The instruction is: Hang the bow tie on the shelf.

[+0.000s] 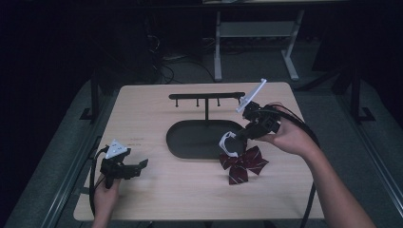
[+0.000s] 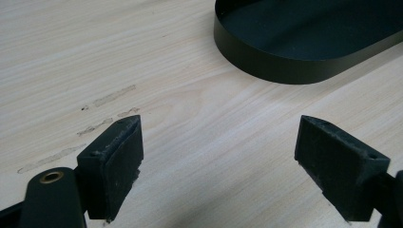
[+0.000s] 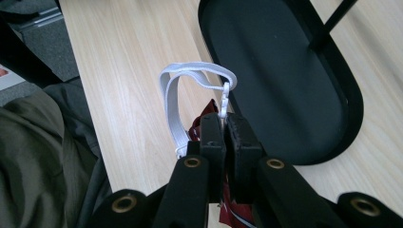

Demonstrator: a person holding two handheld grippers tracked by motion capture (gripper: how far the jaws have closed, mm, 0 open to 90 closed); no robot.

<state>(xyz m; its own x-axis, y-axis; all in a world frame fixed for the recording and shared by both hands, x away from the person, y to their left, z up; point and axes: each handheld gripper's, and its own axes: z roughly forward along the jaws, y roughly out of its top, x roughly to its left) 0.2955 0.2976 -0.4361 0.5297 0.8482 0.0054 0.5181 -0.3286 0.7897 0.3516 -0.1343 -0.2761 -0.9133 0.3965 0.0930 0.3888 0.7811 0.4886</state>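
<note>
Here our right gripper (image 1: 243,134) pinches the white strap (image 3: 177,102) of the bow (image 1: 243,164), dark red with pale stripes, at the black tray's (image 1: 190,145) near edge. Our left gripper (image 2: 218,164) gapes empty over the pale wood table (image 1: 142,109); dim floor lies beyond.

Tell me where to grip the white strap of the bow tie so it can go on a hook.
Grip the white strap at its clasp end, from above, as the right gripper does: the loop stands open and the bow hangs below, clear of the stand.
</note>
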